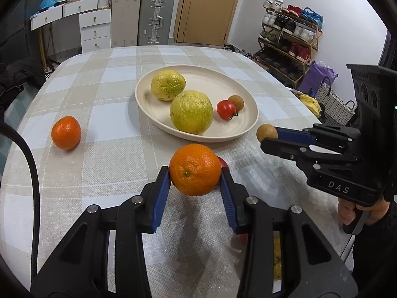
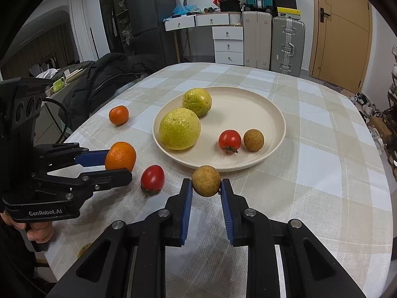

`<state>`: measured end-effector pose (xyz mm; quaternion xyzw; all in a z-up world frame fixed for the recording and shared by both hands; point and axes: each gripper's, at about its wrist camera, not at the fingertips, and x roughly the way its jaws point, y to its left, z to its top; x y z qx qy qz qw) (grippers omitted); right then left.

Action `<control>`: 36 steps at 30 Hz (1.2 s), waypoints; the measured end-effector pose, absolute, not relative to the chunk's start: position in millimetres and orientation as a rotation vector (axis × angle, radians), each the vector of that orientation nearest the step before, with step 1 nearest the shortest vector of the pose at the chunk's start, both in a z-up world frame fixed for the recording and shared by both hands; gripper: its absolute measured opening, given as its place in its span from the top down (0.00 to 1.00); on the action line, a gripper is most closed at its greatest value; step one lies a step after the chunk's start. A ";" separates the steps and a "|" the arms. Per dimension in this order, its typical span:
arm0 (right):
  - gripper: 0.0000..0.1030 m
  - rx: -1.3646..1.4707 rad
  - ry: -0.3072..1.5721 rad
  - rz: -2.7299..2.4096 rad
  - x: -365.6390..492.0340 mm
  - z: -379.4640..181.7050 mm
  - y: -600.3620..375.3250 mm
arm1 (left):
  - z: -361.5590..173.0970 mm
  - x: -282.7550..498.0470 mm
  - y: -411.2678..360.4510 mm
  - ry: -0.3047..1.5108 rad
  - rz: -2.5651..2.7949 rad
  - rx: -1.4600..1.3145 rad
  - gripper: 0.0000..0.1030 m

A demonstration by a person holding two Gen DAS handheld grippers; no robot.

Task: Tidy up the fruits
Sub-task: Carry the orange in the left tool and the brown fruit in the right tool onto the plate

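A round table [image 2: 322,164] under a beige-and-white checked cloth carries the fruit, with a cream plate [image 2: 260,104] near its middle. On the plate lie two large yellow-green citrus fruits [image 2: 180,128], touching each other, and beside them a small red tomato [image 2: 229,140] next to a brown longan [image 2: 253,140]. The left gripper [image 1: 195,173] has its jaws clamped on an orange [image 1: 195,169], lifted clear of the cloth just short of the plate's near rim; a person's hand [image 2: 37,231] grips its handle. The right gripper [image 2: 206,186] has its jaws closed on a second brown longan [image 2: 206,180], held at the plate's near edge. A second orange [image 2: 118,115] sits on the cloth to the left of the plate, well apart from it. A second tomato [image 2: 152,177] rests on the cloth between the two grippers.
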<state>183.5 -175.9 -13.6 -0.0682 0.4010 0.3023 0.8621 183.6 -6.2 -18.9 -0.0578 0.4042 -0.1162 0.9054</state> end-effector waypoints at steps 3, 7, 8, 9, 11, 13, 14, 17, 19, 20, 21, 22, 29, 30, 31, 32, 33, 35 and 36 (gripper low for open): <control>0.77 -0.132 0.833 0.640 183.1 -11.5 -178.1 | -15.4 182.0 -4.6 0.822 -0.228 -0.120 0.64; 0.77 -0.106 0.819 0.643 184.0 -7.1 -182.5 | -12.3 181.2 -2.9 0.806 -0.215 -0.121 0.64; 0.77 -0.101 0.815 0.643 183.9 -6.1 -184.2 | -11.8 181.2 -2.5 0.802 -0.211 -0.121 0.64; 0.77 -0.094 0.809 0.647 183.9 -4.7 -185.7 | -10.8 180.9 -1.6 0.799 -0.209 -0.119 0.64; 0.77 -0.086 0.803 0.652 183.8 -2.6 -187.8 | -9.1 180.6 -2.3 0.787 -0.203 -0.108 0.64; 0.77 -0.075 0.800 0.655 184.5 -1.2 -190.4 | -7.6 181.4 -2.2 0.782 -0.199 -0.107 0.64; 0.77 -0.069 0.799 0.657 185.3 -0.9 -191.4 | -7.1 181.9 -1.5 0.782 -0.200 -0.113 0.64; 0.77 -0.059 0.796 0.656 186.2 -0.7 -192.9 | -6.7 184.6 -3.2 0.781 -0.197 -0.108 0.64; 0.77 -0.050 0.795 0.660 186.3 -1.0 -193.6 | -6.6 186.6 -4.5 0.779 -0.194 -0.104 0.64; 0.77 -0.049 0.794 0.659 186.5 -1.1 -194.1 | -6.9 188.3 -5.4 0.782 -0.196 -0.107 0.64; 0.77 -0.047 0.793 0.658 186.6 -1.0 -194.6 | -6.8 189.5 -5.9 0.782 -0.198 -0.108 0.64; 0.77 -0.041 0.794 0.659 187.0 -0.9 -195.1 | -7.0 191.6 -7.3 0.781 -0.199 -0.106 0.64; 0.77 -0.015 0.791 0.660 189.5 -0.5 -199.4 | -9.7 205.7 -13.3 0.789 -0.180 -0.102 0.64; 0.77 -0.011 0.792 0.658 190.4 -0.9 -199.7 | -9.7 207.2 -15.0 0.787 -0.172 -0.091 0.64; 0.77 -0.006 0.792 0.655 191.3 -1.1 -200.1 | -10.0 209.0 -16.4 0.784 -0.166 -0.080 0.64; 0.77 -0.004 0.793 0.655 192.3 -0.9 -200.3 | -10.1 210.5 -17.3 0.783 -0.162 -0.074 0.64; 0.77 -0.001 0.792 0.653 193.2 -0.6 -200.2 | -10.4 212.1 -17.7 0.783 -0.160 -0.075 0.64; 0.77 -0.001 0.789 0.652 195.0 0.2 -199.6 | -11.1 215.7 -17.4 0.787 -0.160 -0.082 0.64; 0.77 -0.003 0.788 0.650 195.6 0.6 -199.0 | -11.3 217.1 -17.3 0.786 -0.159 -0.082 0.64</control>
